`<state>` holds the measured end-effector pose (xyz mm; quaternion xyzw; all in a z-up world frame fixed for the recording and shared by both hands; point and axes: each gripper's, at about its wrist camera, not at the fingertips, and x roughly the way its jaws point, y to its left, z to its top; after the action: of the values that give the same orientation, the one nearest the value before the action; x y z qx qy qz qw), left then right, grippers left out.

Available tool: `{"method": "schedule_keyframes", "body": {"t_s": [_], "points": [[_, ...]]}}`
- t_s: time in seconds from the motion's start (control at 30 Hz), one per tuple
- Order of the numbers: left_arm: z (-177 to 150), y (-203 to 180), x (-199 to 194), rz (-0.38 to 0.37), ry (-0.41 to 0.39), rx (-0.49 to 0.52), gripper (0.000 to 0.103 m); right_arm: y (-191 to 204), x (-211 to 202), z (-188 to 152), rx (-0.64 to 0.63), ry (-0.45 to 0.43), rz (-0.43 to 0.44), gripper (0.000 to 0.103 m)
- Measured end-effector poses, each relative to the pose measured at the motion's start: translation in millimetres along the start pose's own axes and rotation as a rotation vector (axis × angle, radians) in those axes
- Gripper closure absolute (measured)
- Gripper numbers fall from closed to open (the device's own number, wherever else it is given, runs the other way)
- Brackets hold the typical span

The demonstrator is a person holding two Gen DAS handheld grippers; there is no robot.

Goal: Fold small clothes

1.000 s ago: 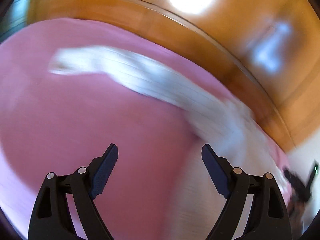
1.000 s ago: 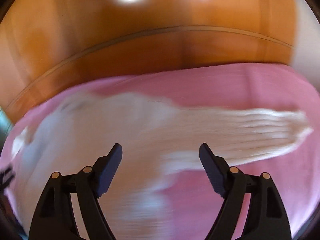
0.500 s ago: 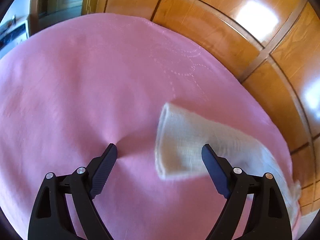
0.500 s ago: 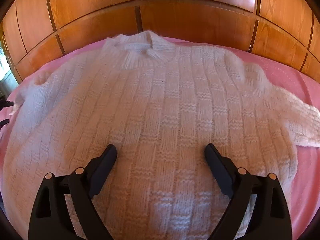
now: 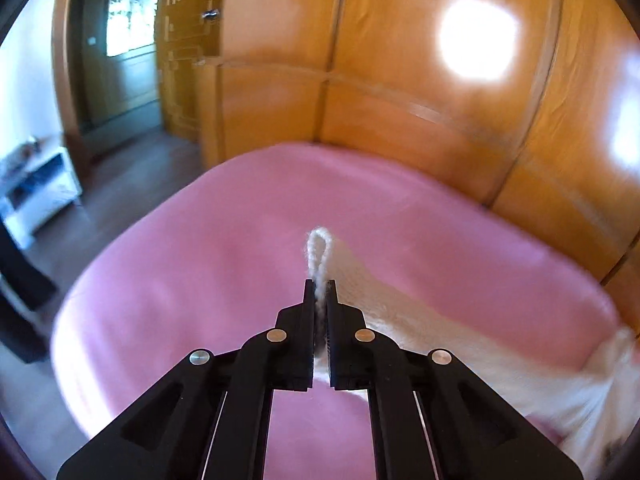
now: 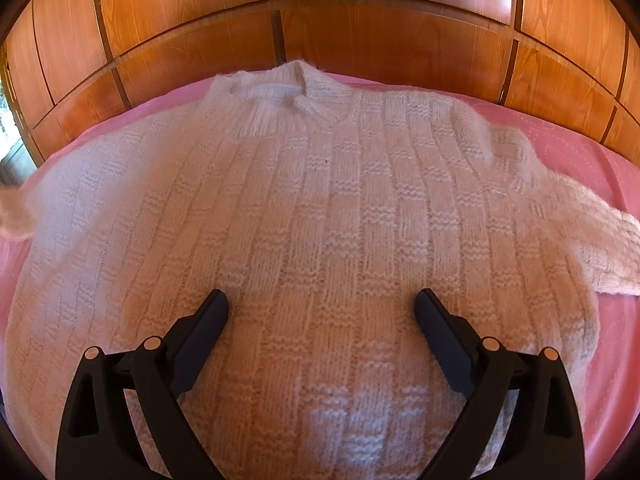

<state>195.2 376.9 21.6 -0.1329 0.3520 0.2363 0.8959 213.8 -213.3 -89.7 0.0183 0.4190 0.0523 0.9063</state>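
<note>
**White knit sweater spread on a pink bed, left cuff pinched**

A wall of glossy wooden wardrobe panels (image 6: 384, 8) runs behind the bed in both views. In front of it lies the bed's pink cover (image 5: 192, 288), filling the lower half of the left wrist view and showing as a pink border around the garment in the right wrist view.

The white knit sweater (image 6: 304, 216) lies flat on the cover, front up, with its collar (image 6: 288, 96) toward the wardrobe and its basket-weave body spread wide. One sleeve (image 6: 592, 248) stretches away to the right edge of the right wrist view.

The right hand-held gripper (image 6: 320, 308) hangs low over the sweater's lower body, its jaws wide apart and holding nothing; whether its tips touch the knit cannot be told.

The left hand-held gripper (image 5: 319, 288) has its jaws closed on the sleeve cuff (image 5: 319, 256), whose edge stands up as a narrow loop just past the fingertips. The rest of that sleeve trails back to the right over the cover.
</note>
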Motion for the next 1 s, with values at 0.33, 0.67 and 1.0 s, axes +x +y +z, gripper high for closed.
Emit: {"method": "schedule_keyframes", "body": {"t_s": [0.33,0.67,1.0], "points": [[-90.4,17.3,-5.6,0.177,0.224,0.248,0.095,-0.6,-0.6,2.6,0.000,-0.001,-0.002,0.009],[-8.6,-72.8,-47.7,-0.184,0.048,0.208,0.042,-2.0,-0.6,2.6,0.001,-0.004,-0.002,0.008],[-47.7,-221.1,29.7,-0.523,0.306,0.435,0.042,-3.6,-0.3,2.7,0.005,-0.004,0.010,0.007]]}}
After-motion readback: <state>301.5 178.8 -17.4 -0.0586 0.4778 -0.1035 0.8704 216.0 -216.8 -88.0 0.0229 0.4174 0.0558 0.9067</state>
